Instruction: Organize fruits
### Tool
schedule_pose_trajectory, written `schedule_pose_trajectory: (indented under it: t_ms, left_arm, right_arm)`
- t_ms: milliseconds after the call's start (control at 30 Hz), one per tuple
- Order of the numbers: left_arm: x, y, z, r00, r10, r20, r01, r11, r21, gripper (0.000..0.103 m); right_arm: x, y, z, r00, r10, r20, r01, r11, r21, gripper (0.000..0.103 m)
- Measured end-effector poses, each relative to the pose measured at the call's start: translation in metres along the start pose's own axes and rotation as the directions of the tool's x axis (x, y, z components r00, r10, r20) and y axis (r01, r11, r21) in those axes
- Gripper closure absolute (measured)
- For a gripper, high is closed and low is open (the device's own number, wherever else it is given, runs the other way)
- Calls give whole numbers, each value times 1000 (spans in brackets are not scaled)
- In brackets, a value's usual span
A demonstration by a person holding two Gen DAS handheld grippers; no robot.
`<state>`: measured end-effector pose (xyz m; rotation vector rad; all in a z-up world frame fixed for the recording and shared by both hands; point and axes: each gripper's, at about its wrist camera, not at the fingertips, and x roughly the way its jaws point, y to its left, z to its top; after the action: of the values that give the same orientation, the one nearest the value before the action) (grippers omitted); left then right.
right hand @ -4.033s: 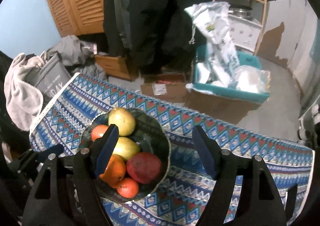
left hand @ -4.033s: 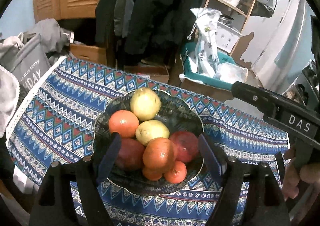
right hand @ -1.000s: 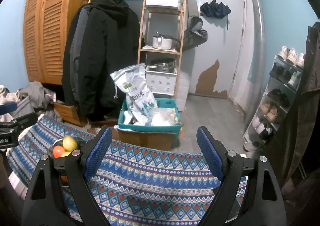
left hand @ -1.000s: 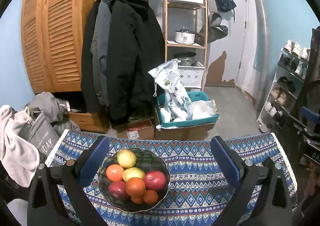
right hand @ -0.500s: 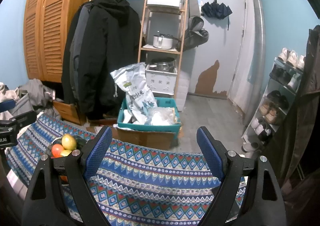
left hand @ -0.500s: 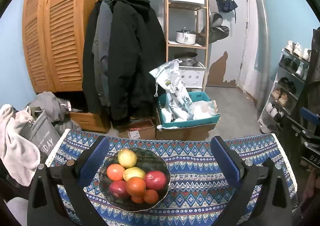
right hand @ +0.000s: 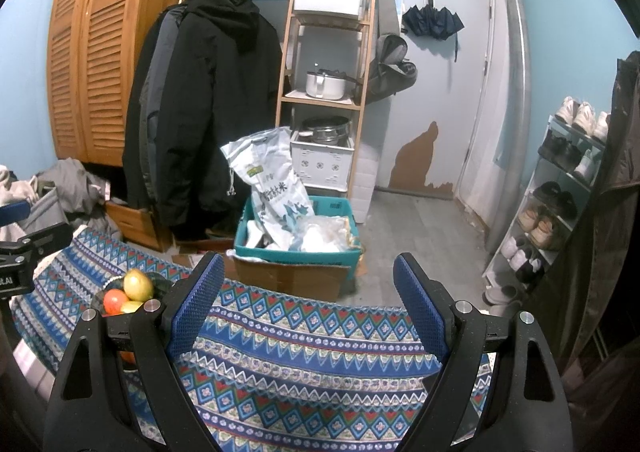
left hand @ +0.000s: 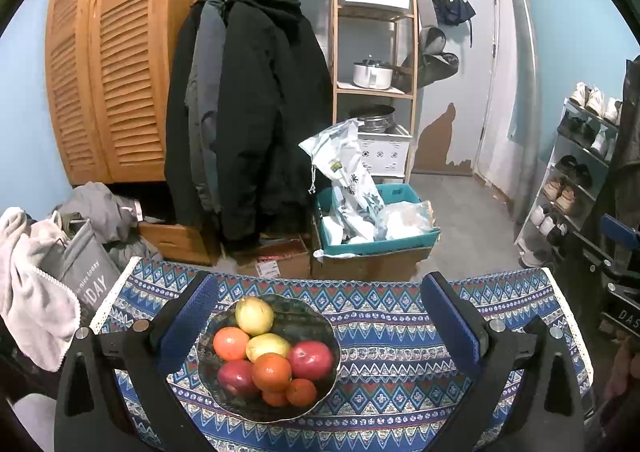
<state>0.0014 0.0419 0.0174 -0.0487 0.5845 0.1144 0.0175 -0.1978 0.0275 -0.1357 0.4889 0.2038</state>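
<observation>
A dark bowl sits on the patterned tablecloth, holding several fruits: a yellow pear, an orange, a red apple and others. My left gripper is open and empty, held well above and behind the bowl. My right gripper is open and empty over the right part of the cloth. The bowl's fruit shows at its far left, partly hidden behind the left finger.
A teal crate with bags stands on a cardboard box beyond the table. Coats, a wooden shelf and a shoe rack stand farther back. Clothes and a grey bag lie at the left.
Both grippers have pulled far back and up from the bowl since four seconds ago. Over the last second the views barely shift. All fruit stays in the bowl.
</observation>
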Motion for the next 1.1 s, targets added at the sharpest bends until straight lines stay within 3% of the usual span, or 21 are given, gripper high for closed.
schedule_pose_trajectory:
  t_ms: [1100]
  left_arm:
    - [0, -6, 0, 1000, -12, -7, 12, 1000, 4, 1]
  right_arm:
    - [0, -1, 1, 1000, 1, -2, -1, 1000, -2, 18]
